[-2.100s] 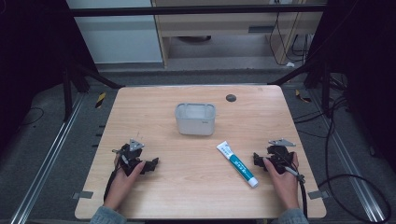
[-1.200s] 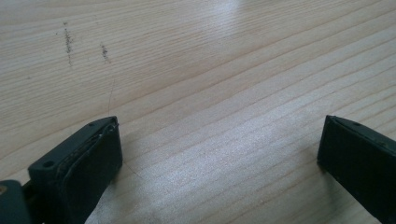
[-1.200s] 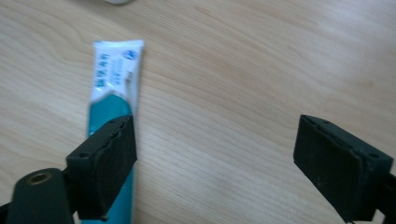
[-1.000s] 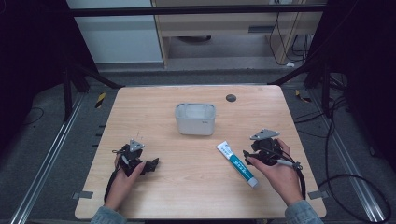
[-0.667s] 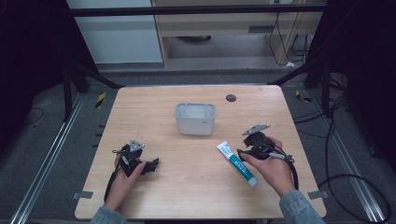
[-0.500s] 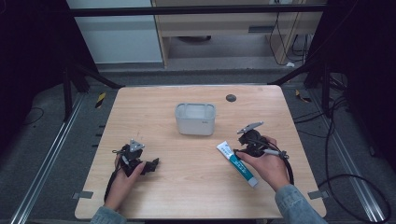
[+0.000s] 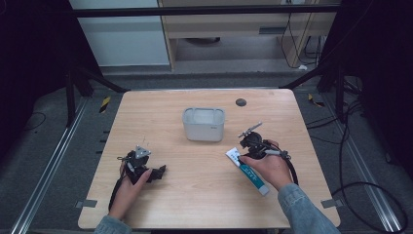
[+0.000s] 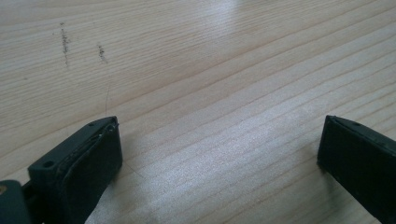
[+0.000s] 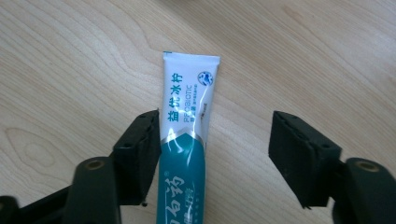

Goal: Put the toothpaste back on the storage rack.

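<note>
A white and teal toothpaste tube (image 7: 247, 170) lies flat on the wooden table (image 7: 204, 195), right of centre. My right gripper (image 7: 242, 152) hovers over its flat crimped end. Seen from the right gripper view, that gripper (image 9: 215, 149) is open and the tube (image 9: 187, 140) lies between the jaws, close against the left one. A grey rectangular container (image 7: 203, 123) stands at the table's middle. My left gripper (image 7: 158, 173) rests low at the front left. It is open (image 8: 219, 149) over bare wood with nothing between its jaws.
A small dark round hole (image 7: 240, 102) marks the table behind the container. Cables (image 7: 370, 190) run on the dark floor to the right, and metal frame rails (image 7: 58, 146) line the left side.
My right gripper has moved left and forward from the table's right edge to the tube's flat end. The left gripper has stayed put.
</note>
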Demonstrator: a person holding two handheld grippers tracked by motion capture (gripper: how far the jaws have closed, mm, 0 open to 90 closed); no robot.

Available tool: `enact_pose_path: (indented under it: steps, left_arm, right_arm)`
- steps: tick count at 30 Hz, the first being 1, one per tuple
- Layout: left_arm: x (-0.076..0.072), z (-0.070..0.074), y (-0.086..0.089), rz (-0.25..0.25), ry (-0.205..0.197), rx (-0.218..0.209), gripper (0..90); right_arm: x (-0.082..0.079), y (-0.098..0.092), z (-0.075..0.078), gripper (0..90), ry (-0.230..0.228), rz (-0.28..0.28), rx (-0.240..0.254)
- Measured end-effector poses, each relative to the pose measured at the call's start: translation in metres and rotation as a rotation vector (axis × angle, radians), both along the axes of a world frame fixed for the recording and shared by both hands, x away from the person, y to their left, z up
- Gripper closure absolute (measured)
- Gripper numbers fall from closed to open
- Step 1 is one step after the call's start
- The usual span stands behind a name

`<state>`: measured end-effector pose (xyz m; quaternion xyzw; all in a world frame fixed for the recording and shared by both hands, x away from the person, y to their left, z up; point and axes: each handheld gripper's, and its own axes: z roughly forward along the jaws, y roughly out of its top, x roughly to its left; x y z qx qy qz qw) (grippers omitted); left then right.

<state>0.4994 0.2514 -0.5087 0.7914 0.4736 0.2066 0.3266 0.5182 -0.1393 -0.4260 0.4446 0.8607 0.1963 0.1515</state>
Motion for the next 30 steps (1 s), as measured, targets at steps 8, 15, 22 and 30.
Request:
enact_pose_path:
  steps: [8, 15, 22, 30]
  left_arm:
    - [0.0, 0.0, 0.0, -0.001, 0.0, 0.0, 0.0]
    - [0.0, 0.0, 0.0, -0.001, 0.0, 0.0, 0.0]
    - [0.0, 0.0, 0.0, -0.002, 0.0, 0.0, 0.0]
    - [0.0, 0.0, 0.0, -0.002, 0.0, 0.0, 0.0]
  right_arm:
    - [0.007, 0.009, -0.005, 48.0, 0.031, 0.025, -0.009]
    - [0.01, 0.01, -0.009, 48.1, 0.061, 0.024, -0.006]
    - [0.012, 0.011, -0.017, 44.3, 0.091, 0.019, -0.012]
    - [0.012, 0.013, -0.025, 43.7, 0.116, 0.011, -0.018]
